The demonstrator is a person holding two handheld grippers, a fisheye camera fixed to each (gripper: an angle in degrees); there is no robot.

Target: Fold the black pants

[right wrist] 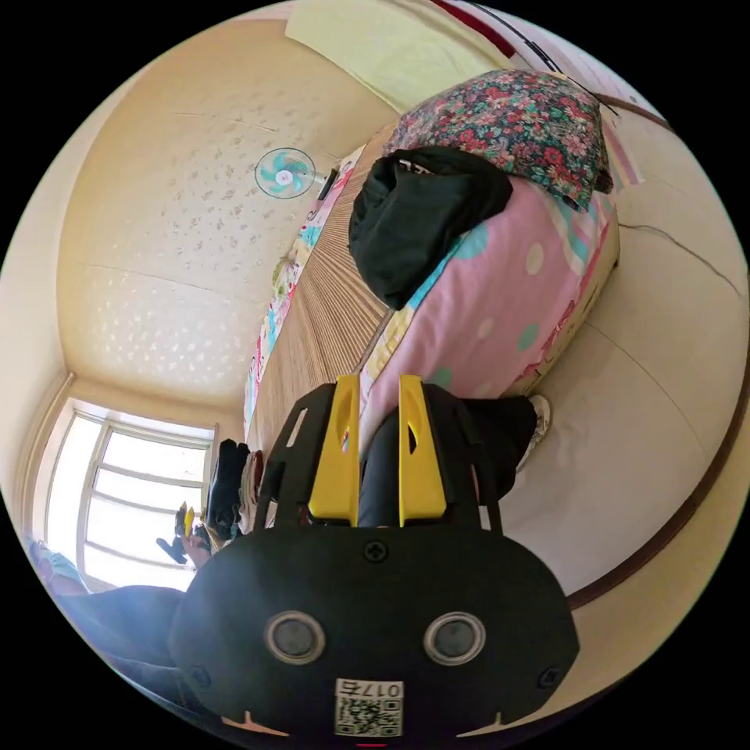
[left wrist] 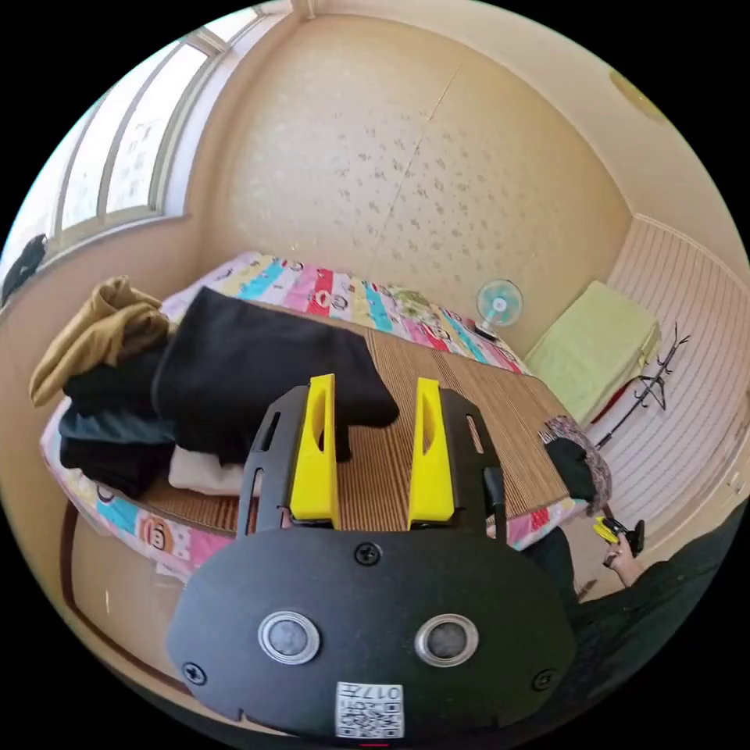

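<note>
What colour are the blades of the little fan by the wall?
Teal, on the fan; clearest in the right gripper view.

Bed (left wrist: 500,406) with woven mat sitting mid-frame, carrying clothes pile (left wrist: 117,391) at left, black pants (left wrist: 266,367) spreading centre, dark garment (left wrist: 574,465) lying at right edge.

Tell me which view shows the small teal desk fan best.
The right gripper view: the small teal desk fan faces the camera, its blades distinct against the patterned wall. The left gripper view shows the fan smaller, standing at the bed's far edge.
</note>
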